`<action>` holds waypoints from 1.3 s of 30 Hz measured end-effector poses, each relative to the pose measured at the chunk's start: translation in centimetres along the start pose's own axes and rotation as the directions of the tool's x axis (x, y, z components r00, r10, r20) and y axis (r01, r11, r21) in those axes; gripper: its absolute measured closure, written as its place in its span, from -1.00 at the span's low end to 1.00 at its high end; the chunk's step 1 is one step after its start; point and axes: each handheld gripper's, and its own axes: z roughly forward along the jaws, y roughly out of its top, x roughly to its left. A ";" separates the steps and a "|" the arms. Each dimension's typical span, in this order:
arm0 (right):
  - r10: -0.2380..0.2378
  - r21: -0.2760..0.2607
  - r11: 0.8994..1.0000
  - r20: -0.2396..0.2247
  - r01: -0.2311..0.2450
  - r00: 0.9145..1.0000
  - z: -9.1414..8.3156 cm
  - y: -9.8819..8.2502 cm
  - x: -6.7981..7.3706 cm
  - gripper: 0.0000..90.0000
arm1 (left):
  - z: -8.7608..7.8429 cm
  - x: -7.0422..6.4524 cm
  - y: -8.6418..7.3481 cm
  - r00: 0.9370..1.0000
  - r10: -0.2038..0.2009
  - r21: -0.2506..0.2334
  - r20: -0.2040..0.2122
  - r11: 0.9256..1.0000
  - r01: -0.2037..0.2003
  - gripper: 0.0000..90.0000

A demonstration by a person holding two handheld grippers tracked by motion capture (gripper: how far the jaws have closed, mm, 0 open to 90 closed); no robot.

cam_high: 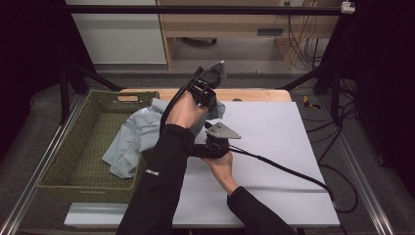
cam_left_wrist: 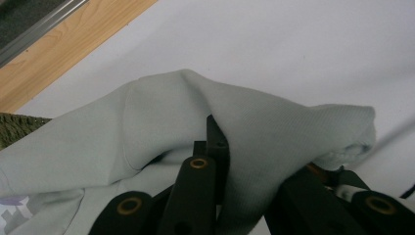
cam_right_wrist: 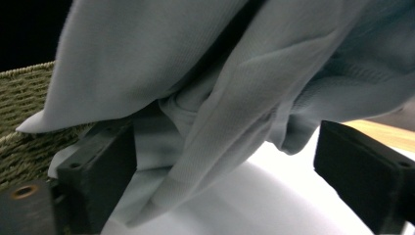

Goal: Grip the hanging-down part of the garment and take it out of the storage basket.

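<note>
High view: a pale grey-green fabric garment [cam_high: 134, 139] lies partly inside a green woven rectangular basket [cam_high: 73, 152] and spills over its right rim onto the white sheet-covered table [cam_high: 274, 142]. The left gripper [cam_high: 208, 93] is raised over the garment's far end; the right gripper [cam_high: 215, 142] sits low at the cloth's near edge, black cable [cam_high: 284, 169] trailing to the right. Jaw positions cannot be read from here. Left gripper view: the left gripper [cam_left_wrist: 218, 147] has its jaws closed on a raised fold of the garment [cam_left_wrist: 171, 112], the cloth draped around them; a strip of bare wooden table edge [cam_left_wrist: 73, 44] and a corner of the basket [cam_left_wrist: 14, 127] appear, details the high view leaves hidden by the forearm. Right gripper view: the right gripper [cam_right_wrist: 220, 161] has its jaws standing wide, the garment [cam_right_wrist: 205, 98] hanging between them, neither pad pressing it; the basket weave [cam_right_wrist: 24, 112] lies at left.
</note>
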 end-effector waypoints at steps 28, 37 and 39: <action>-0.049 0.020 0.999 -0.059 0.050 0.997 -1.9 0.7 0.0 0.94 | -0.4 0.4 -0.2 1.000 -0.006 -0.020 -0.006 1.000 0.006 0.87; -0.100 -0.002 0.995 -0.078 0.100 0.992 -4.8 1.0 -0.5 0.94 | -0.2 0.3 -0.2 1.000 -0.005 -0.014 -0.008 1.000 0.005 0.87; -0.092 -0.013 0.996 -0.090 0.091 0.992 -5.7 1.3 -0.6 0.94 | -0.2 0.3 -0.3 1.000 -0.008 -0.017 -0.005 1.000 0.008 0.87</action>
